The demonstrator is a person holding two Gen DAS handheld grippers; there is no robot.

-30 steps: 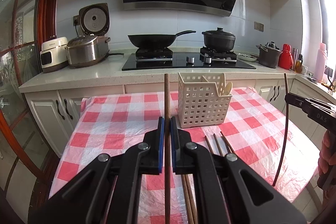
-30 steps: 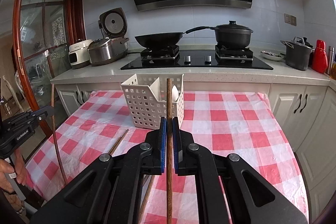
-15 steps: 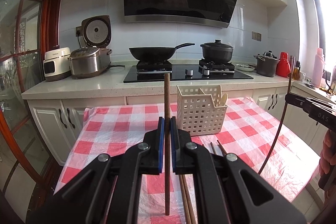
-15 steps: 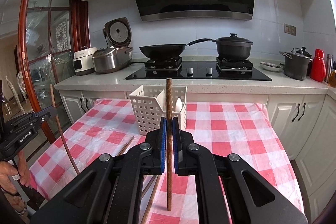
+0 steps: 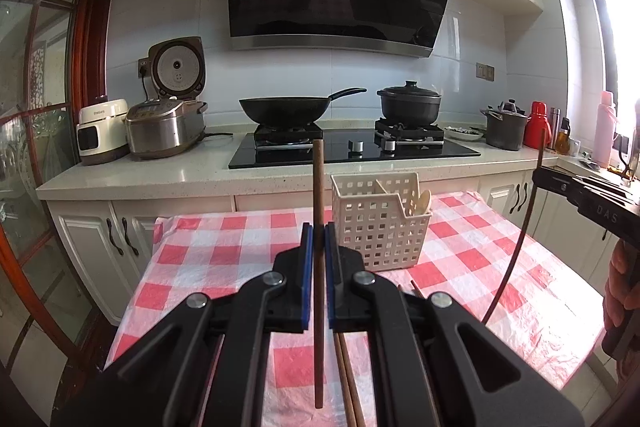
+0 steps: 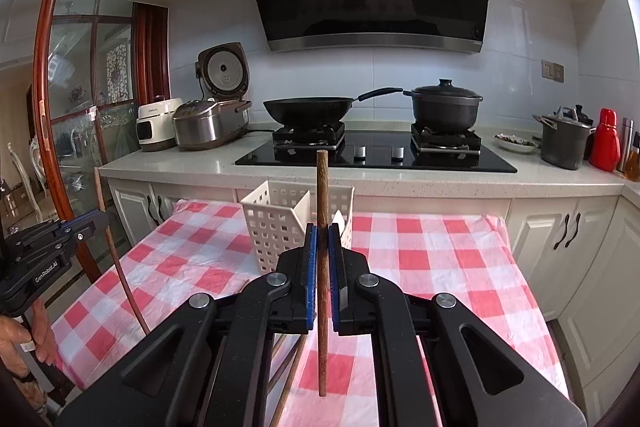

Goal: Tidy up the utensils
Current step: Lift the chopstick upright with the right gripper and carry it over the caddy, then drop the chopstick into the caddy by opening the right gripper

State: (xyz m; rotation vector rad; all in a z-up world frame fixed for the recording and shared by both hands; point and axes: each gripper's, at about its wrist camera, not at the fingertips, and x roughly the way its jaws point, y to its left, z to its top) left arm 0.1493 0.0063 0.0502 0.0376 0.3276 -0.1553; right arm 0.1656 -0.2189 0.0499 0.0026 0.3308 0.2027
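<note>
My left gripper (image 5: pixel 319 239) is shut on a brown wooden chopstick (image 5: pixel 318 187), held upright above the checked table. My right gripper (image 6: pixel 322 239) is shut on a second brown chopstick (image 6: pixel 322 187), also upright. A white perforated utensil basket (image 5: pixel 380 227) stands on the table ahead, with a pale spoon (image 5: pixel 423 202) in it; it also shows in the right wrist view (image 6: pixel 276 223). More chopsticks (image 5: pixel 348 379) lie on the cloth under the left gripper. Each view shows the other gripper at its edge, with its chopstick (image 5: pixel 516 251) (image 6: pixel 120 267).
The red-and-white checked tablecloth (image 6: pixel 432 259) covers the table. Behind it is a counter with a hob, a wok (image 5: pixel 280 109), a black pot (image 5: pixel 408 103), rice cookers (image 5: pixel 164 123) and bottles at the right. Table edges drop off left and right.
Both grippers have risen with their chopsticks; the lower chopstick tips now hang clear above the cloth. The basket looks farther and lower in both views.
</note>
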